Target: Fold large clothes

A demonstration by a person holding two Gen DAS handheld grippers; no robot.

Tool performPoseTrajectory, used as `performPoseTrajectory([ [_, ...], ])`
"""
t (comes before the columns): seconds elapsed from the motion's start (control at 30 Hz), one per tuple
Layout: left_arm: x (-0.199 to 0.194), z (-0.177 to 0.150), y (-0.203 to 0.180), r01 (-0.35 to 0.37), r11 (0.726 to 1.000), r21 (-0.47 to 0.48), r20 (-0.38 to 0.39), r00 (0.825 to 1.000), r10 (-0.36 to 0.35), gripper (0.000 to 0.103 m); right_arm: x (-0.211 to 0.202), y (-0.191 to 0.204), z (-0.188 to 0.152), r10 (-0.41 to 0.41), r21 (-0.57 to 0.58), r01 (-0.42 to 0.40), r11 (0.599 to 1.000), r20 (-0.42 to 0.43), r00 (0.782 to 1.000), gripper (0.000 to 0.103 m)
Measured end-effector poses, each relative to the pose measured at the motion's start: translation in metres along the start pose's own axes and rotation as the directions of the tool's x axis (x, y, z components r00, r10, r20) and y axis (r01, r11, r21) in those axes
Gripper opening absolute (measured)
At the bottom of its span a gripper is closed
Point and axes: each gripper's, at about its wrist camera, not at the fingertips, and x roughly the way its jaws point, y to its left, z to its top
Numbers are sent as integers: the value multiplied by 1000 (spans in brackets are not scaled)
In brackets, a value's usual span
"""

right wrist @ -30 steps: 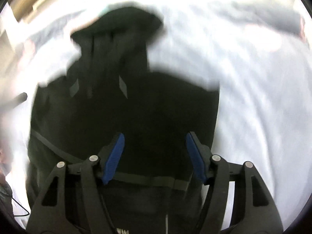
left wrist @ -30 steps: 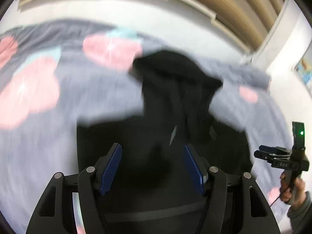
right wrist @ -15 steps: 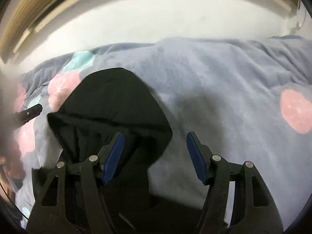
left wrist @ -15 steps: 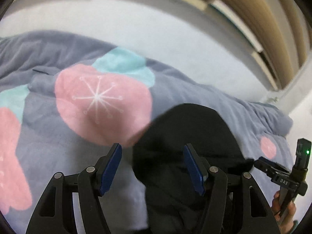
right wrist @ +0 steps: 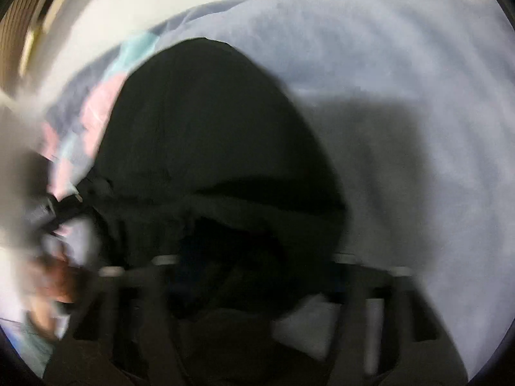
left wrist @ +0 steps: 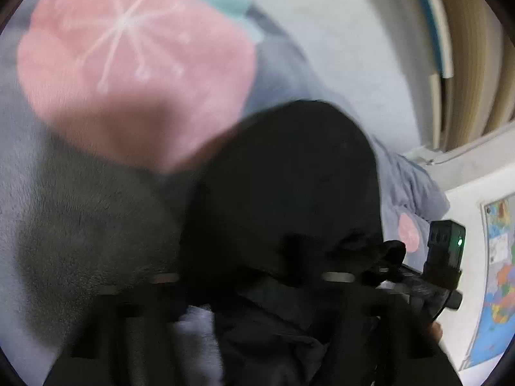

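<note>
- black hooded garment (left wrist: 283,193) lies on a grey blanket (right wrist: 402,96) with pink blotches; its hood points away.
- left tongs (left wrist: 254,292) and right tongs (right wrist: 254,273) are too blurred: cannot tell their grip.
- wall map (left wrist: 500,276) lettering seems unreadable.

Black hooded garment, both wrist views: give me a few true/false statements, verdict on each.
1. The black hooded garment lies on a bare wooden floor. False: it lies on a grey blanket.
2. The blanket has a pink round patch. True.
3. A wall map shows at the left wrist view's right edge. True.
4. The garment is white. False: black.
5. The right gripper is out of the left wrist view. False: it shows at lower right.
</note>
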Motion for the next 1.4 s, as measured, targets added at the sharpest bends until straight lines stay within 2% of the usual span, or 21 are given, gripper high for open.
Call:
performPoseTrajectory([
  [0.07,-18,-1,-11,0,999,37,57,998,-2,14,-19,2,-6,-43,-25,44,999,56,998,4],
  [0.17,-53,-9,-39,42,989,138,119,991,-59,13,-67,-7,-20,14,-1,-14,1000,156,988,4],
  [0.23,-71,-17,-55,69,979,191,136,986,-96,13,-82,-4,-31,20,-19,-17,1000,185,983,4],
  [0.3,-65,-18,-54,47,980,193,127,989,-73,14,-77,1,-39,-2,-43,10,999,179,984,4],
  [0.37,-33,-16,-34,-51,989,142,76,996,40,14,-50,5,-45,-53,-65,62,996,129,990,4],
  [0.43,3,-15,-6,-103,993,55,-2,995,103,17,-18,2,-49,-90,-66,93,993,51,995,7],
  [0.47,14,-18,3,-102,994,42,-15,995,103,24,-4,0,-52,-101,-72,102,992,19,995,11],
  [0.53,20,-25,13,-72,997,31,14,997,71,27,2,-3,-54,-91,-66,91,994,0,996,13],
  [0.63,14,-25,15,-45,999,31,29,999,44,28,-32,-10,-57,-5,-66,6,998,27,1000,34],
  [0.7,15,-25,14,-53,997,48,28,998,51,29,-60,-12,-61,39,-88,-32,996,77,996,75],
  [0.77,18,-25,13,-58,997,52,30,998,56,29,-85,-12,-63,92,-98,-78,992,145,985,92],
  [0.8,19,-25,13,-60,997,54,32,998,58,29,-94,-11,-60,117,-97,-102,990,172,978,92],
  [0.87,13,-26,14,-57,997,52,34,998,56,30,-98,-7,-50,156,-87,-142,986,181,971,92],
  [0.97,12,-30,10,-53,997,49,28,998,52,30,-74,3,-32,74,-83,-62,995,153,985,87],
  [1.03,11,-30,11,-53,998,44,25,998,52,30,-41,4,-19,60,-48,-56,997,72,996,71],
  [1.07,12,-30,10,-54,998,43,23,998,53,30,-29,1,-23,85,-34,-84,996,35,996,60],
  [1.13,11,-30,9,-61,997,46,21,998,60,27,-6,-2,-21,113,12,-113,994,-35,993,52],
  [1.17,10,-31,5,-69,996,55,26,997,67,26,-7,0,-23,118,8,-118,993,-37,992,38],
  [1.2,8,-33,-4,-84,993,80,36,996,82,21,-13,3,-25,117,-7,-117,993,-26,993,22],
  [1.27,-6,-39,-22,-99,986,134,65,994,91,15,-33,14,-32,106,-47,-105,993,15,994,11],
  [1.4,-56,-66,-61,-76,971,228,139,989,45,14,-98,31,-62,88,-130,-71,989,127,988,8],
])
